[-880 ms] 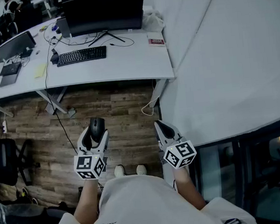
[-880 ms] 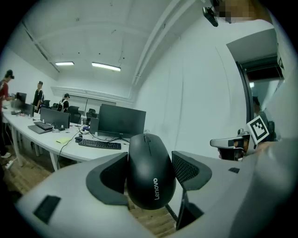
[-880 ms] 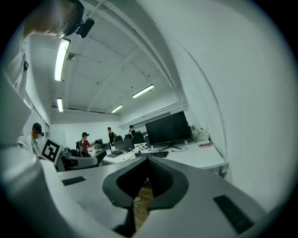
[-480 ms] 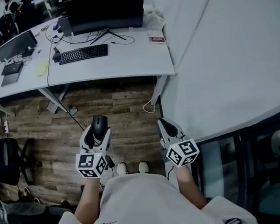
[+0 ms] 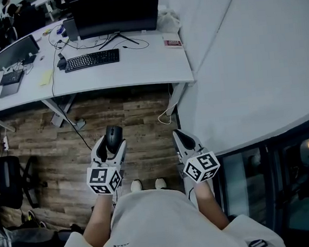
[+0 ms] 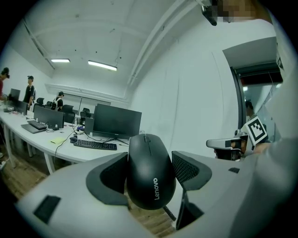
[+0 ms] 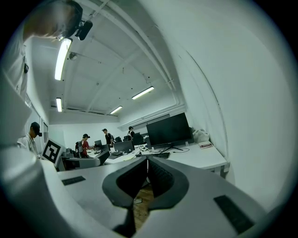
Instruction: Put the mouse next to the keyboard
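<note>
At the far left of the head view a black office chair (image 5: pixel 8 177) stands on the wooden floor (image 5: pixel 138 119). Above it, across the upper left of the frame, runs a long white surface (image 5: pixel 138 70). A yellow note (image 5: pixel 45 77) lies on it, then the black keyboard (image 5: pixel 92 60), and just behind that a big dark monitor (image 5: pixel 115 12) stands. A small reddish booklet (image 5: pixel 173 43) lies near the surface's right end.

Lower down, towards the middle, the left gripper (image 5: pixel 112 146) is held out over the floor, well apart from the surface. Its fingers (image 6: pixel 109 173) pinch the black mouse (image 5: pixel 114 136) by its two sides. In the left gripper view the mouse sits lengthwise between the pads, wheel end pointing away towards the keyboard.

The person's pale shoes (image 5: pixel 146 185) show on the floor just right of that. Next comes the right gripper (image 5: pixel 179 138), at about the same height, its fingers (image 7: pixel 160 179) pressed together with nothing between them. A plain white wall (image 5: pixel 246 57) fills the right of the frame.
</note>
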{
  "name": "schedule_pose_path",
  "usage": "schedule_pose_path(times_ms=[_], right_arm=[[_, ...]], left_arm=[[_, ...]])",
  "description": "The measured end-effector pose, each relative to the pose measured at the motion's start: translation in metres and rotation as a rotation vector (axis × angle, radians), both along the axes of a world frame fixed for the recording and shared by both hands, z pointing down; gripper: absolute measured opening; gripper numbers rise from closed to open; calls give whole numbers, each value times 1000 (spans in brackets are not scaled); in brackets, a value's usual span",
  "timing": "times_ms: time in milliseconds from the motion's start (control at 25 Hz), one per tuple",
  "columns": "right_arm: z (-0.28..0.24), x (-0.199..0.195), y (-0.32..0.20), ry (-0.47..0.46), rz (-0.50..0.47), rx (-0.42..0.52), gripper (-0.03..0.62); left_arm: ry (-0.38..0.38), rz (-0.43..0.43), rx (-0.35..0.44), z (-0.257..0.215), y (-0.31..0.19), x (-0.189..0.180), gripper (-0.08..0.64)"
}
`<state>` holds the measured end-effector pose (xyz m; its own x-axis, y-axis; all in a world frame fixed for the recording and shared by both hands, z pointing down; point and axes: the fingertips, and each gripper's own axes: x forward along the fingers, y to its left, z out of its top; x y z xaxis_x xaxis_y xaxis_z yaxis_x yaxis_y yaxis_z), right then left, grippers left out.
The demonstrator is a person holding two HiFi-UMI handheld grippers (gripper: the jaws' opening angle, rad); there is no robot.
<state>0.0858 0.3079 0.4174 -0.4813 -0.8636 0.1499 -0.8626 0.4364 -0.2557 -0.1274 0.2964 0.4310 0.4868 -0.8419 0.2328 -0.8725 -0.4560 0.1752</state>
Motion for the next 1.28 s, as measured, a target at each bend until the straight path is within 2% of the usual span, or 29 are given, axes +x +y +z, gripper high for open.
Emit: schedule_pose_path(times_ms=[800, 1040, 1280], right_arm=[[5, -83, -31, 4, 21, -4, 18], [8, -84, -49, 3, 20, -11, 18], [17, -73, -84, -10, -7, -25, 18]], left_arm=[[15, 67, 3, 12, -35, -64, 301], [20, 64, 0, 15, -51, -63, 301], [3, 56, -1, 19, -81, -46, 301]])
